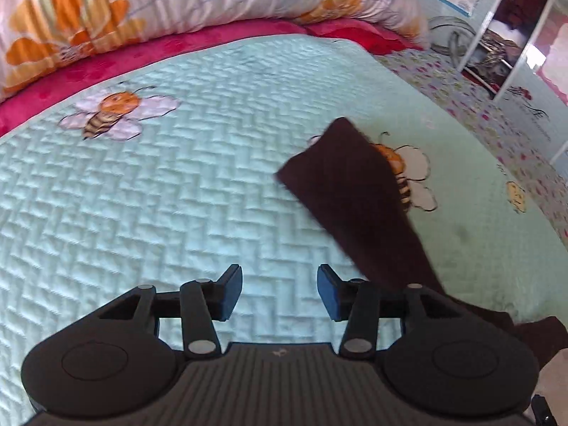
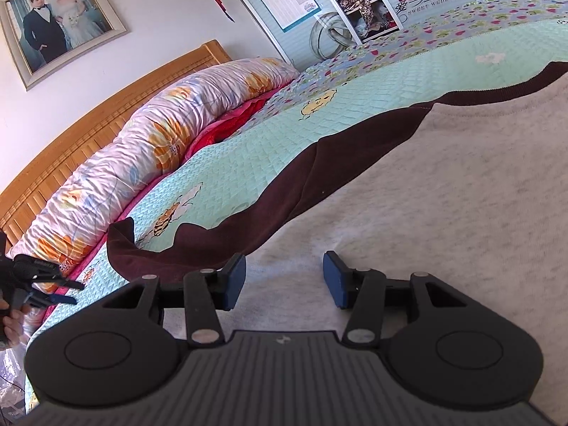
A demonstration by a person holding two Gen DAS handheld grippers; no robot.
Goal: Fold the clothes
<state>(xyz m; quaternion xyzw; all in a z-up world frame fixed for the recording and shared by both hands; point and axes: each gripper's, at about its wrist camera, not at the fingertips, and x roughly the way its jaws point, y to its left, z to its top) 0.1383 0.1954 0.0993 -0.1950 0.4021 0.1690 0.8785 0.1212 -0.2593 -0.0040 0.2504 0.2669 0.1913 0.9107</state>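
Your left gripper [image 1: 280, 293] tilts down over the quilt [image 1: 177, 195], jaws parted, empty. Your right gripper [image 2: 284, 280] hovers released above the grey sweatshirt [image 2: 443, 195], spread flat, brown sleeve [image 1: 358, 195] outstretched.

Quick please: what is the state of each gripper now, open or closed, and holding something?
Left gripper: open, holding nothing; the brown sleeve lies beside it.
Right gripper: open, holding nothing, over the grey sweater.

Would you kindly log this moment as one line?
left gripper: open, empty | right gripper: open over sweater | sleeve: on quilt
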